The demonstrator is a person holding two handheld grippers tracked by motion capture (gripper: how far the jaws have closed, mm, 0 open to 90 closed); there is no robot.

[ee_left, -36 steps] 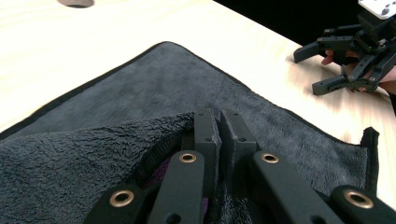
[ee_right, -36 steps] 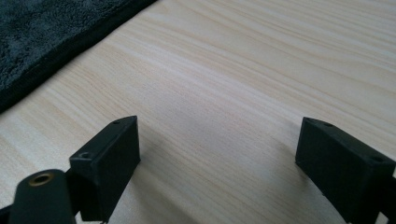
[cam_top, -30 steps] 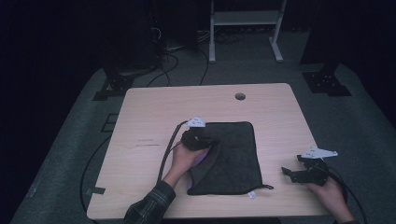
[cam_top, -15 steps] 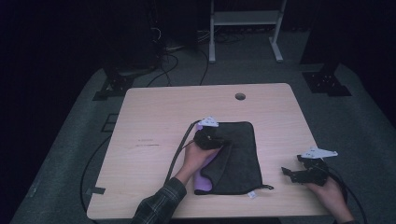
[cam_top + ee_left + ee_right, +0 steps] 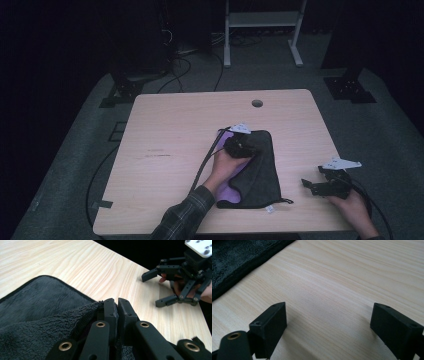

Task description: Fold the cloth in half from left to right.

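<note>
one dark towel (image 5: 257, 172) (purple underside), two hand-held grippers (image 5: 239, 145) (image 5: 320, 184), one table (image 5: 170, 135).

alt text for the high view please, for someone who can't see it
On a light wooden table, the left claw is shut on an edge of a dark towel, folding it over and baring its purple underside. The right claw rests open near the table's right edge.

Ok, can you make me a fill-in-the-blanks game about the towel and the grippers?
1. The left hand-held gripper is shut on the dark ____.
2. The right hand-held gripper has its jaws ____.
3. The folded-over part uncovers a ____ underside.
4. Everything sits on a wooden ____.

Missing words: towel; open; purple; table
</note>
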